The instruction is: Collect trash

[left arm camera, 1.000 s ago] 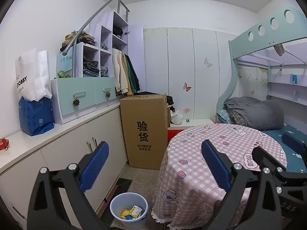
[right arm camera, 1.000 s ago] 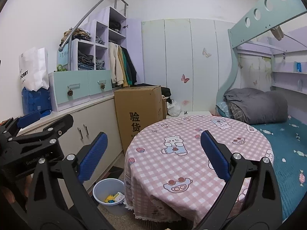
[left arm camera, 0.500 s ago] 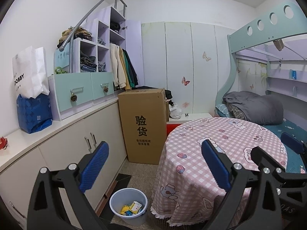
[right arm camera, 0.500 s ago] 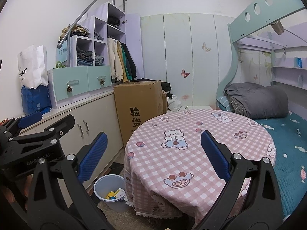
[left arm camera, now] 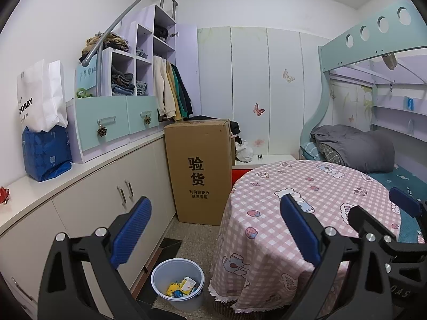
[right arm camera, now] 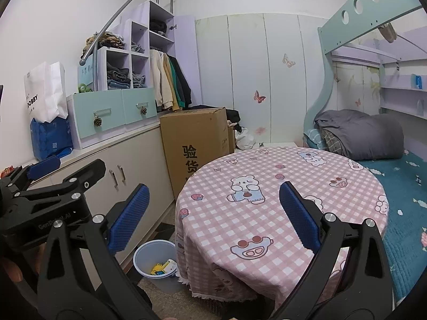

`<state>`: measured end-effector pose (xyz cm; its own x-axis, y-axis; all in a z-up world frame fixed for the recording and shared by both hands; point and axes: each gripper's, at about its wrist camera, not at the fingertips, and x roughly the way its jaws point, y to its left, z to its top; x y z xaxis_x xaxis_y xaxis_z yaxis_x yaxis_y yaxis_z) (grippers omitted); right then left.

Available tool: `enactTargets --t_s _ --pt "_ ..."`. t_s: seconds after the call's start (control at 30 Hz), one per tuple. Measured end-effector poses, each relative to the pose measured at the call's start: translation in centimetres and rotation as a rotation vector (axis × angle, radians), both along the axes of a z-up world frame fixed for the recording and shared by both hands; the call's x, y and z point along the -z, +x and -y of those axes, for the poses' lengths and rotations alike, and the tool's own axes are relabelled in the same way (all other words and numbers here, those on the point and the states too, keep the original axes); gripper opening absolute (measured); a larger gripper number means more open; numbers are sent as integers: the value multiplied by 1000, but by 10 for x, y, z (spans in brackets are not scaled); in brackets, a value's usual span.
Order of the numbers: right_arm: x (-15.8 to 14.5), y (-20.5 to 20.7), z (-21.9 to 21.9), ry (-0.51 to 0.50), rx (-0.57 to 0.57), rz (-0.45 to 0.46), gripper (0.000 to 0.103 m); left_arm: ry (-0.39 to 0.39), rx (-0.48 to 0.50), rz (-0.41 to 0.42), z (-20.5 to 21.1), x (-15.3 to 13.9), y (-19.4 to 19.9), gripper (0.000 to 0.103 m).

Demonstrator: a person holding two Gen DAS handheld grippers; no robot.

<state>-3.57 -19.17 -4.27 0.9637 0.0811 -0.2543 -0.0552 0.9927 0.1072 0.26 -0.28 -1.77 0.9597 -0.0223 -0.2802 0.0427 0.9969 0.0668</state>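
A pale blue trash bin (left arm camera: 177, 284) stands on the floor left of the round table, with yellow and white wrappers (left arm camera: 182, 286) inside; it also shows in the right wrist view (right arm camera: 154, 262). My left gripper (left arm camera: 214, 229) is open and empty, held high above the bin and table edge. My right gripper (right arm camera: 213, 217) is open and empty above the pink checked tablecloth (right arm camera: 280, 194). The left gripper's body (right arm camera: 50, 194) shows at the left of the right wrist view. A small red item (left arm camera: 4, 194) lies on the counter at far left.
A tall cardboard box (left arm camera: 198, 170) stands between the cabinets (left arm camera: 112, 200) and the table. A blue bag (left arm camera: 46, 154) and white paper bag (left arm camera: 40, 98) sit on the counter. A bunk bed with grey bedding (left arm camera: 355, 146) is at right. The wardrobe wall is behind.
Both grippers have risen and pulled back slightly; the table and bin sit lower and farther in view. Both grippers stay open and empty.
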Motion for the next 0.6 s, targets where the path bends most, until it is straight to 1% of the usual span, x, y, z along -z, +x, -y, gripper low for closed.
enactTargets --t_s 0.6 --pt "1 1 0 11 -4 -4 96 -1 2 -10 3 2 2 95"
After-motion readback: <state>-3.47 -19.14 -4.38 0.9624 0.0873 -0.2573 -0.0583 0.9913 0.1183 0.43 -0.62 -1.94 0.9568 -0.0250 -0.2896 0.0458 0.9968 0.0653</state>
